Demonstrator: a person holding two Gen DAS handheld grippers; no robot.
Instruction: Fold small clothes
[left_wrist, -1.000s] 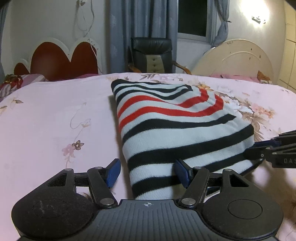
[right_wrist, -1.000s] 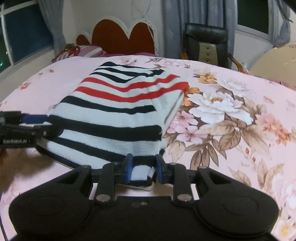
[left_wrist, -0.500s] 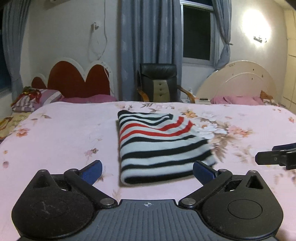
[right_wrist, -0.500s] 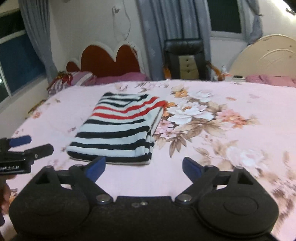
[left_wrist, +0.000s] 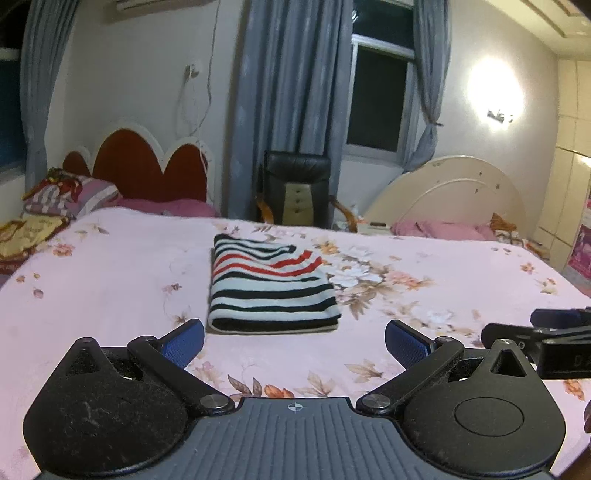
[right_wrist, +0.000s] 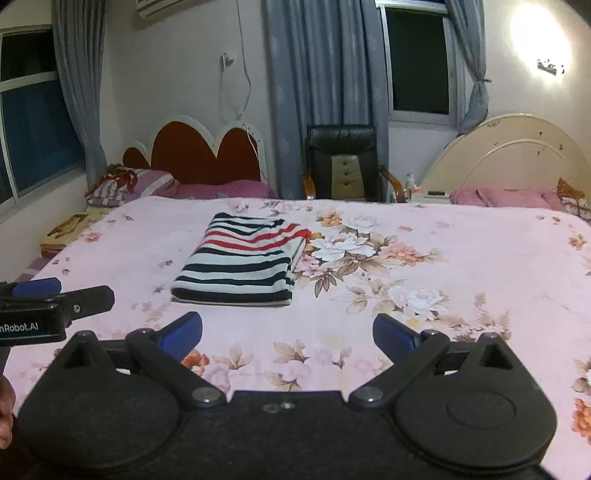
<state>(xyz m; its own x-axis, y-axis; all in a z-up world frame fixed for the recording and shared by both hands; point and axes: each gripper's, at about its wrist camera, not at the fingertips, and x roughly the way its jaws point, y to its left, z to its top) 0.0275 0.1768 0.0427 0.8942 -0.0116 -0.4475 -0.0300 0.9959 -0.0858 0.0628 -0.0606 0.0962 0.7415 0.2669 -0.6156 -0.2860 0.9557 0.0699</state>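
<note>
Item: striped top (left_wrist: 271, 286), folded into a flat rectangle, frame centre, lying on the floral bedsheet (left_wrist: 110, 280). Left gripper (left_wrist: 294, 341): jaws wide apart, empty, lower frame, well short of the top. Right gripper (right_wrist: 287, 332): likewise spread and empty. Step judged: fold complete, garment released. Next: fetch another garment, if any.

Both fisheye views look forward from low over the near edge of the bed (left_wrist: 110, 280), facing the far wall with its curtains (right_wrist: 317, 92) and black chair (left_wrist: 297, 192). The left view sits left of the right one. Both share the folded striped garment (left_wrist: 269, 291), seen well ahead, and each catches the other's hand-held gripper at its edge.
</note>
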